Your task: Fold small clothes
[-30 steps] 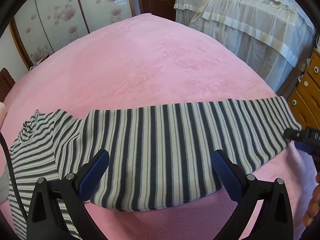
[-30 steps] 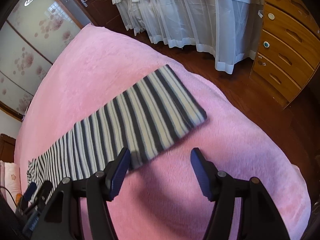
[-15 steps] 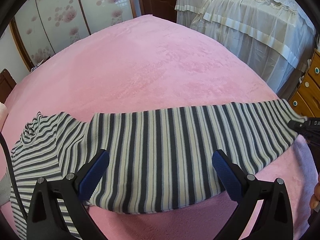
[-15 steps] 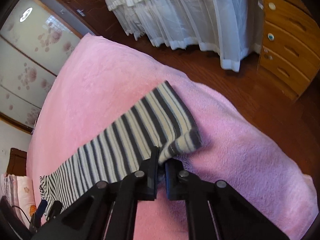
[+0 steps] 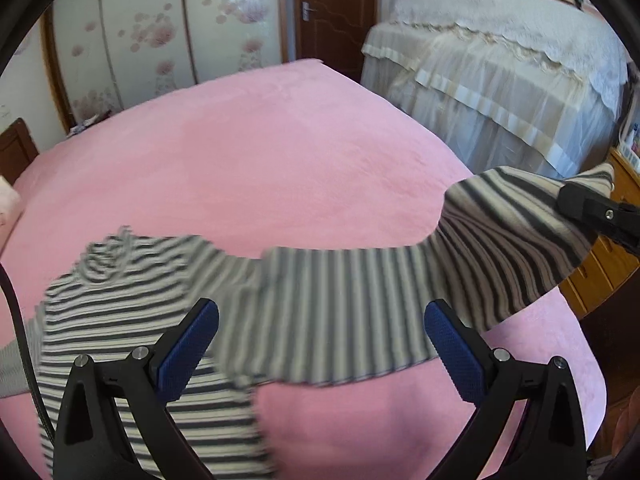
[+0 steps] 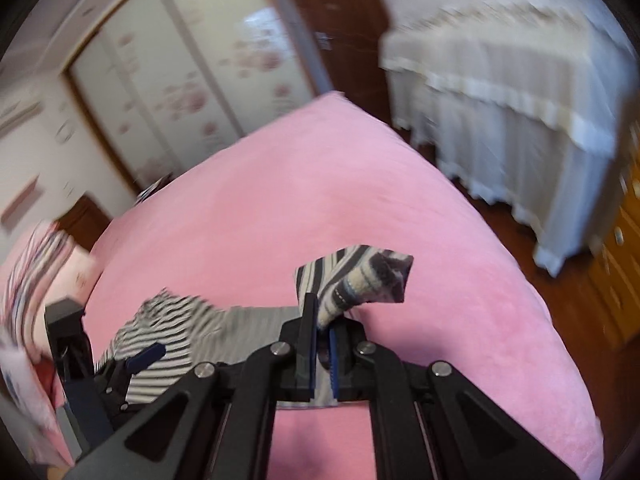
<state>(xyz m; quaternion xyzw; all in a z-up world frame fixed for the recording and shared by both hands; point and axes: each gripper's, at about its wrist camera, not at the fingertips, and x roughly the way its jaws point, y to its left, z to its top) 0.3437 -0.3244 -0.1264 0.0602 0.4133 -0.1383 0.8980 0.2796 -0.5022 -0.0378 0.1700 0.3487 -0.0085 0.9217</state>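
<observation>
A grey-and-white striped top lies stretched across the pink bed, its collar end bunched at the left. My right gripper is shut on the top's right end and holds it lifted off the bed. In the left wrist view that raised end hangs from the right gripper at the right edge. My left gripper hovers above the middle of the top, open, its blue pads wide apart and touching nothing. It shows in the right wrist view as the left gripper at the lower left.
A second bed with a white lace cover stands beyond the pink bed's right side. Wooden drawers are at the far right, over dark wood floor. Flowered wardrobe doors and a brown door line the back. A pillow lies left.
My right gripper closed on the top's right end and lifted it off the bed, rolling as it rose. The left gripper also rose, still open.
</observation>
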